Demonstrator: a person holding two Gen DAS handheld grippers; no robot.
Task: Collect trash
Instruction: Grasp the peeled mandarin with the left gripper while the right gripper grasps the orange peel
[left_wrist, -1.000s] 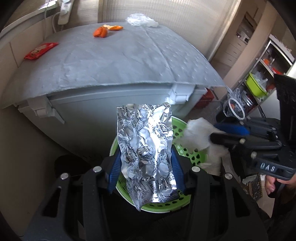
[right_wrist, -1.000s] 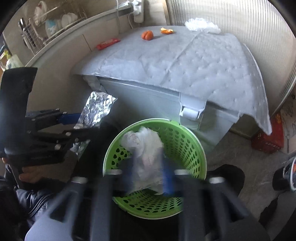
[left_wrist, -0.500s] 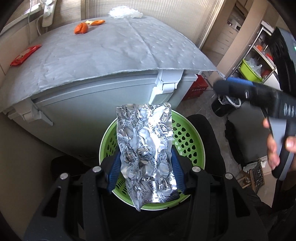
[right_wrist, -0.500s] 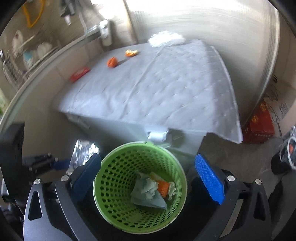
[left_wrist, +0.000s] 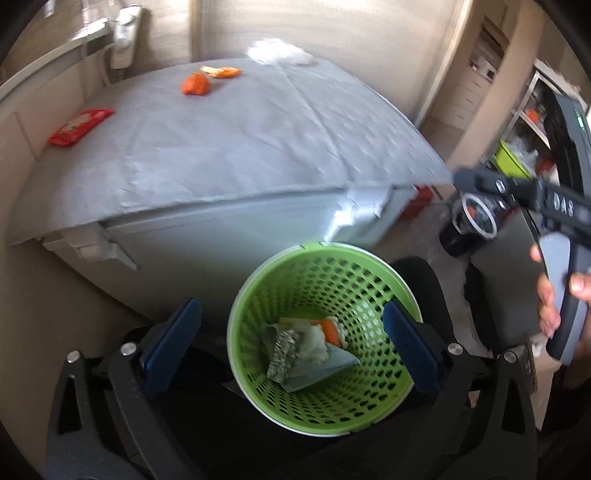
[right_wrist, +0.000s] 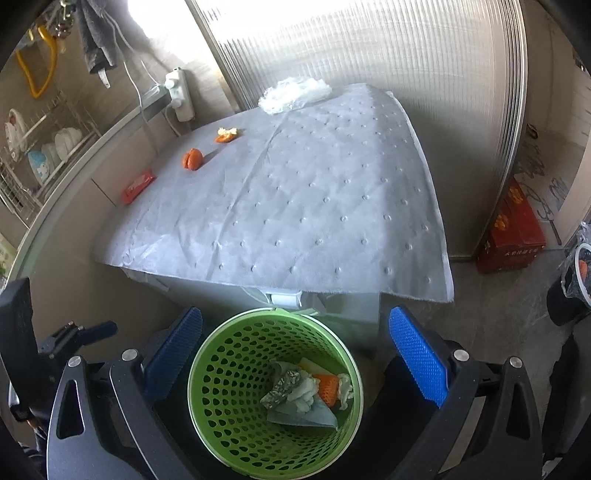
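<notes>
The grey padded worktop (right_wrist: 295, 192) carries four leftovers at its far edge: crumpled white plastic (right_wrist: 293, 92), a flat red wrapper (right_wrist: 138, 185) and two orange peel pieces (right_wrist: 192, 158). Below, the green perforated plastic basket (right_wrist: 221, 369) holds crumpled silver foil (left_wrist: 282, 349) among tissue. Both the left claw (left_wrist: 291, 347) and right claw (right_wrist: 295, 354) hang apart, empty, above it. Drop looks done; next, reach across for a leftover.
</notes>
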